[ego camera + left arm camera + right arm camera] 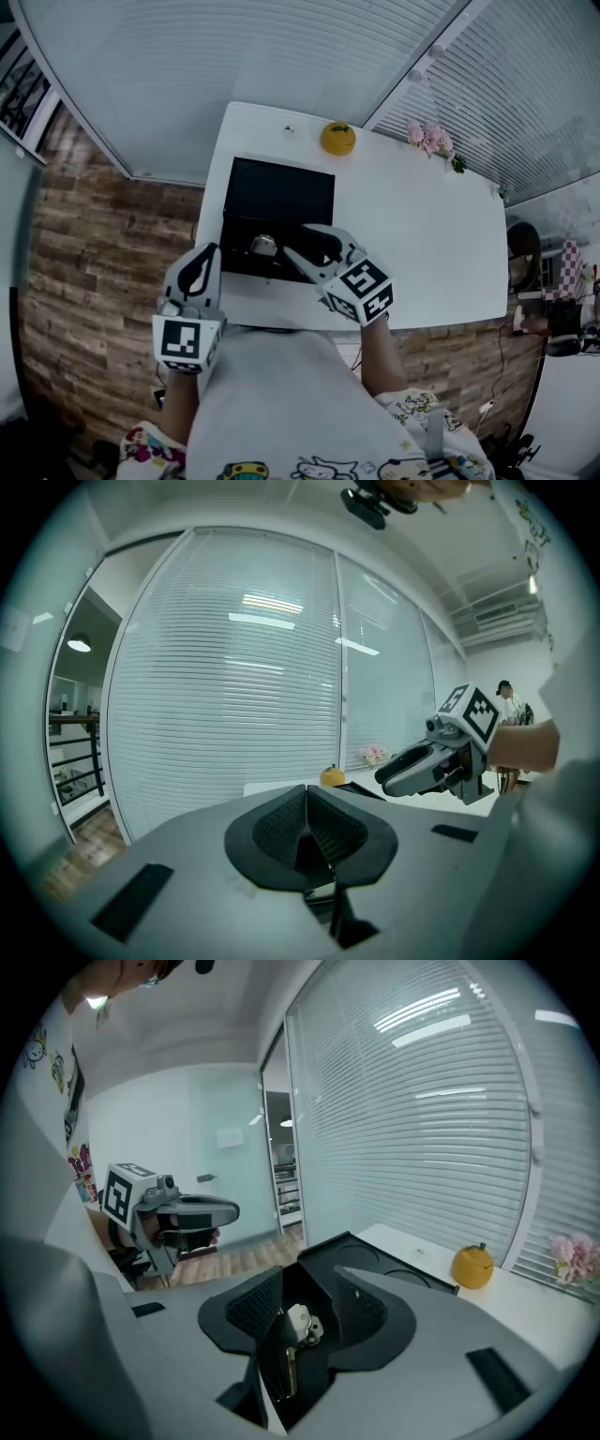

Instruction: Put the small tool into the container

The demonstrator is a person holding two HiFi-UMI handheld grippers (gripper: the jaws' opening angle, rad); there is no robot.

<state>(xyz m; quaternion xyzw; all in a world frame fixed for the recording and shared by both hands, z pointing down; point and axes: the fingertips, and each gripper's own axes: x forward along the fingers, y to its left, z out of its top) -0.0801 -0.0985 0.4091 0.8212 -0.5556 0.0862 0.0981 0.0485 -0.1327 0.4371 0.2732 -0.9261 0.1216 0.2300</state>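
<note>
A black container (246,222) with its lid (279,190) laid open sits at the white table's near left. The small tool (263,246), silvery, lies inside it. My right gripper (305,249) hangs open over the container, its tips just right of the tool. In the right gripper view the tool (299,1321) shows in the gap between the parted pads (251,1307), touching neither that I can see. My left gripper (208,255) is shut and holds nothing, by the table's left edge. In the left gripper view its pads (281,827) meet, with the right gripper (394,772) beyond.
An orange (337,138) stands at the table's far edge, and pink flowers (429,137) lie to its right. Window blinds (234,56) run behind the table (422,234). Wooden floor (103,244) lies to the left.
</note>
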